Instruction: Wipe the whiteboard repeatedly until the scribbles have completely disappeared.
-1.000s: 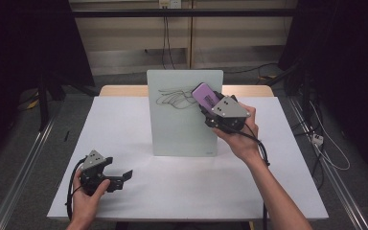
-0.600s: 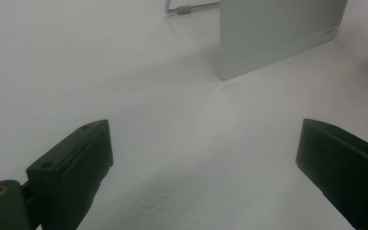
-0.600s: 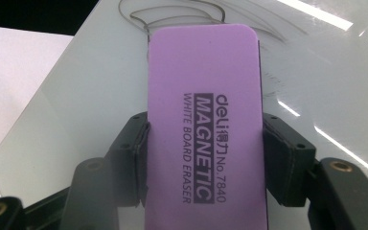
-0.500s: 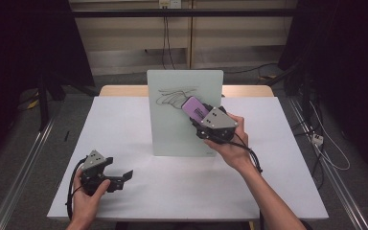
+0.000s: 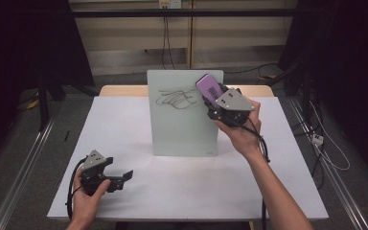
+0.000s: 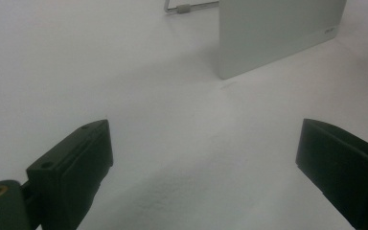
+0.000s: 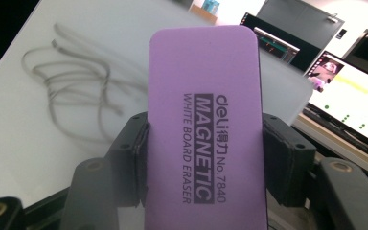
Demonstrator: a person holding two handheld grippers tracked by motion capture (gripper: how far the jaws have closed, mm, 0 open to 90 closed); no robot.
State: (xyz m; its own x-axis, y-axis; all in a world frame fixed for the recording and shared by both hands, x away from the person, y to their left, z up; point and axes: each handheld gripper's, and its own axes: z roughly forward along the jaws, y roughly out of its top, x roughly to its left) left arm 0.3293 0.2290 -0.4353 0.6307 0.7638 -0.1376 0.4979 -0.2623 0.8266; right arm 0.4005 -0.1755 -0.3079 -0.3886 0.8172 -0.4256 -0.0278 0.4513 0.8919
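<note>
Purple eraser (image 5: 208, 86) clamped in right tongs (image 5: 216, 98) at whiteboard (image 5: 184, 129) upper right corner, beside grey scribble (image 5: 175, 98). Left tongs (image 5: 120, 178) wide open, empty, on white counter (image 5: 182, 187) left of whiteboard. Eraser's lower end cut off.

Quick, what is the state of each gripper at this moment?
Left gripper: open, nothing between the jaws, low over the table.
Right gripper: shut on the purple eraser, at the whiteboard.
</note>
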